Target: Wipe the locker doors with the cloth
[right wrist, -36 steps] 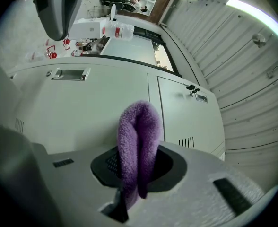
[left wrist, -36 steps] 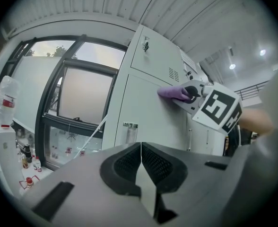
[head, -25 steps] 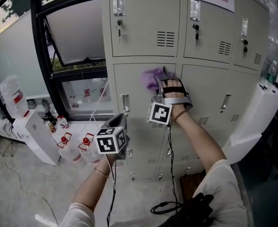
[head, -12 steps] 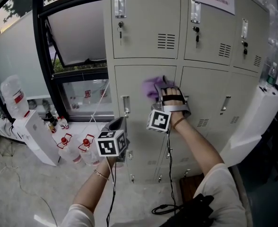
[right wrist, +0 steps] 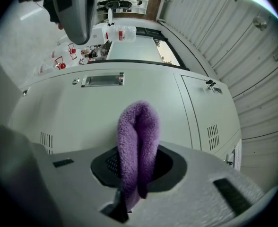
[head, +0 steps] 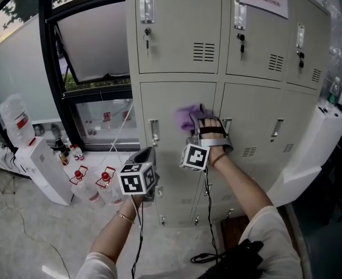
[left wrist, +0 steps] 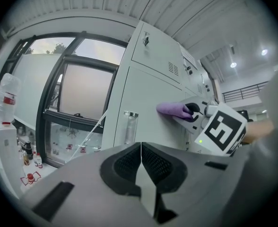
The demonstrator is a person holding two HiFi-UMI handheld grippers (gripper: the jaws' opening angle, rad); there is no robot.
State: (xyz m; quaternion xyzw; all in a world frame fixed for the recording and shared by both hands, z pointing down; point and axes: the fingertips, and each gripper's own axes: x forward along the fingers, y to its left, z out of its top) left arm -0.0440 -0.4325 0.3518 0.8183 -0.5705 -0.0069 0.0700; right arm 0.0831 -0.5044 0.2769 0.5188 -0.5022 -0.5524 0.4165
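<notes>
A purple cloth (head: 186, 115) is pressed against the beige locker door (head: 171, 156) in the lower row. My right gripper (head: 201, 118) is shut on the cloth, which folds up between its jaws (right wrist: 138, 141). The cloth (left wrist: 174, 109) also shows from the left gripper view, flat on the door. My left gripper (head: 148, 154) hangs lower and to the left, near that door's handle (head: 154, 131), jaws shut and empty (left wrist: 141, 148).
More locker doors (head: 258, 28) stand above and to the right, with keys in locks (head: 146, 36). A window (head: 92, 39) is at left. Water bottles (head: 92, 182) and a white unit (head: 40, 167) sit on the floor. A white object (head: 316, 144) leans at right.
My right gripper has slid the purple cloth downward on the locker door. The left gripper has stayed near the handle, shifting only slightly.
</notes>
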